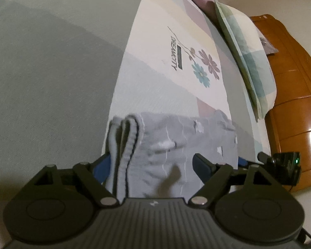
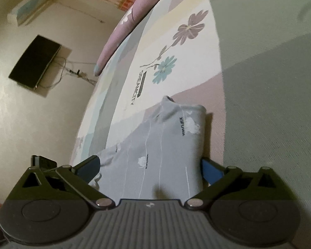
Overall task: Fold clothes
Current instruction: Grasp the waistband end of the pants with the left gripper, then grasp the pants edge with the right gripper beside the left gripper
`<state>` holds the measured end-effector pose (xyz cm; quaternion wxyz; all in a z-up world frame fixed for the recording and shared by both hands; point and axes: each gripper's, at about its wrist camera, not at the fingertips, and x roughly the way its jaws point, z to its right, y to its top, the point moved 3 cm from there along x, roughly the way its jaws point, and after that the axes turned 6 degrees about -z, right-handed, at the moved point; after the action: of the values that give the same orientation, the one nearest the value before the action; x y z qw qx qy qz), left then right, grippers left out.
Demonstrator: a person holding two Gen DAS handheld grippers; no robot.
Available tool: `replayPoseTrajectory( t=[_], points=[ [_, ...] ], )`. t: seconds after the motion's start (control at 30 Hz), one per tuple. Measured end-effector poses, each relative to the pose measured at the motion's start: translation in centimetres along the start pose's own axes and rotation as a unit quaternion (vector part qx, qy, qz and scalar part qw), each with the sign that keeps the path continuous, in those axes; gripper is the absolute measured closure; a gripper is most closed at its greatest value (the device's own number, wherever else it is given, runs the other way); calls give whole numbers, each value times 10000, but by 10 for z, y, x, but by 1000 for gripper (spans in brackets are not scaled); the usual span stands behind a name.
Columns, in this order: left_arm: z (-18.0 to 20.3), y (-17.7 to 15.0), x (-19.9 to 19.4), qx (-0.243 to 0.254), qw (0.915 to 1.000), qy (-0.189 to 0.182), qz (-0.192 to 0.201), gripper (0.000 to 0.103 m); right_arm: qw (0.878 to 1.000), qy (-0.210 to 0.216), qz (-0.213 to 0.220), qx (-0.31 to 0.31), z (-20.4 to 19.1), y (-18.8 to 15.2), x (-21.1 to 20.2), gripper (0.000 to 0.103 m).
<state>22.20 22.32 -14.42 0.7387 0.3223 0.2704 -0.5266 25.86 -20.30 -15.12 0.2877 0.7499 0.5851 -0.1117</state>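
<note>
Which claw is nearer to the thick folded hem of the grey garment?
Left. The left claw is open with the hem beside its left finger. The right claw is open over the garment's other end, near the printed word.

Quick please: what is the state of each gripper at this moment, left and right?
Left gripper: open, jaws spread to both sides of the pale grey patterned fabric garment, gripping nothing.
Right gripper: open, jaws also astride the garment, gripping nothing.
</note>
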Motion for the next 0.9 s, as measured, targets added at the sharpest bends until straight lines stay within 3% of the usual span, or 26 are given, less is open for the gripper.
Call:
replayPoseTrajectory(
  t=[0.27,0.47,0.6,0.67,0.8,0.9],
  points=[
    [-6,-19,-9,-125,9994,-152,-271,21,9998,174,-128,-19,2,-17,-11,0],
    [-2,2,2,35,9990,-197,-393,19,9997,217,-89,11,4,-22,-15,0],
    [4,11,9,183,9987,-253,-392,10,9997,224,-73,10,4,-23,-16,0],
    [5,6,8,253,9985,-269,-413,11,9997,230,-65,10,4,-23,-16,0],
    [-2,-11,0,128,9963,-557,-642,11,9997,240,-47,11,4,-24,-16,0],
    [-2,-4,6,28,9959,-653,-618,11,9997,248,-34,12,4,-24,-16,0]
  ],
)
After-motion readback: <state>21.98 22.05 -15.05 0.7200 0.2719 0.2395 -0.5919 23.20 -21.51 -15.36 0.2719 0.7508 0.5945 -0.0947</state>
